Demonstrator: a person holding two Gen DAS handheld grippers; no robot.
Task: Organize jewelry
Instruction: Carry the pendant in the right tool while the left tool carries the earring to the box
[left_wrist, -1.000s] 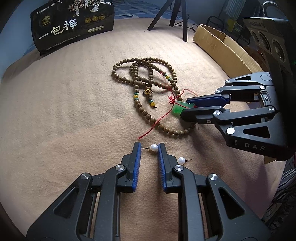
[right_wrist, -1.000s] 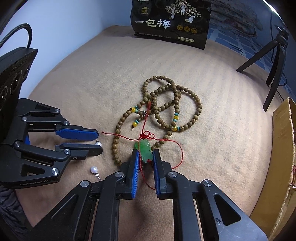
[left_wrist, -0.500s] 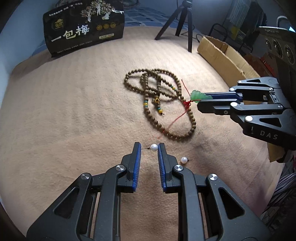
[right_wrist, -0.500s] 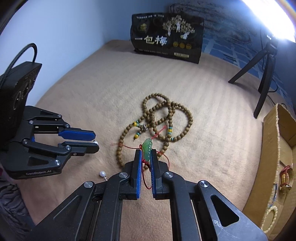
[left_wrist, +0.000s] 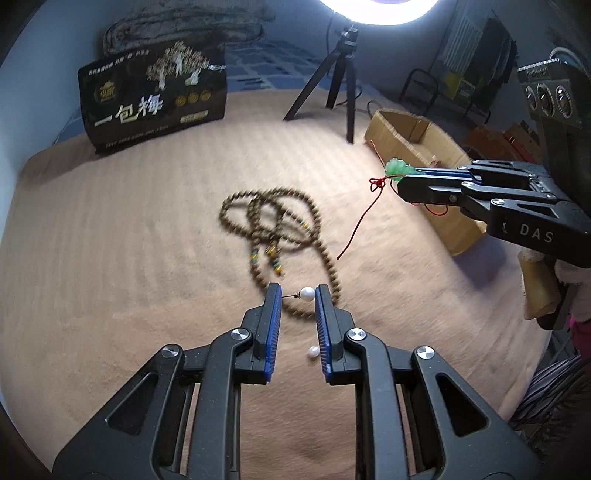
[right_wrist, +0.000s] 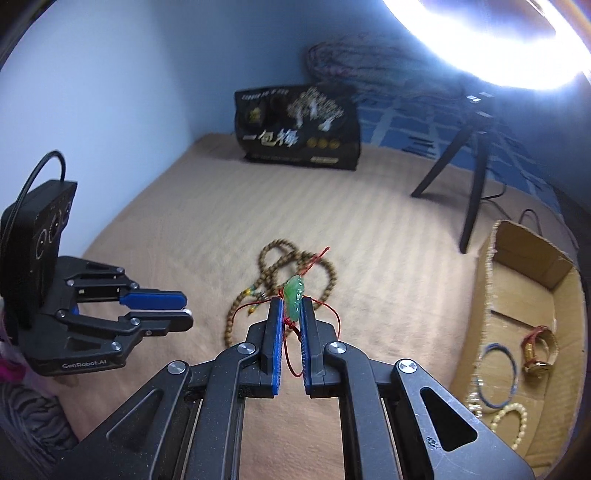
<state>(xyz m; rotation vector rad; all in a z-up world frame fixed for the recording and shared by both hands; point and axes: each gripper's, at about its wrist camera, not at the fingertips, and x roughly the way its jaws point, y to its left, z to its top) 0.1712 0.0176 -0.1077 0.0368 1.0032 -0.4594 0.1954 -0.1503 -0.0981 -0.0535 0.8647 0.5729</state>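
My left gripper (left_wrist: 297, 295) is shut on a pearl earring (left_wrist: 306, 294), pinned crosswise between its blue pads and held above the tan blanket (left_wrist: 110, 258). A second pearl earring (left_wrist: 313, 352) lies on the blanket below. My right gripper (right_wrist: 291, 310) is shut on a green jade pendant (right_wrist: 294, 290), whose red cord (left_wrist: 362, 218) hangs loose in the air. In the left wrist view the right gripper (left_wrist: 402, 179) is raised at the right with the pendant (left_wrist: 397, 168) at its tip. A wooden bead necklace (left_wrist: 269, 218) lies coiled on the blanket beneath both.
A cardboard box (right_wrist: 491, 280) at the right holds bracelets and other jewelry. A black tripod (left_wrist: 340, 74) stands at the back under a bright ring light. A black printed bag (left_wrist: 155, 107) leans at the far side. The left gripper (right_wrist: 184, 308) shows at the right wrist view's left.
Both grippers have risen. The jade pendant has come up off the wooden beads, its red cord now hanging free. The pearl earring has lifted with the left gripper.
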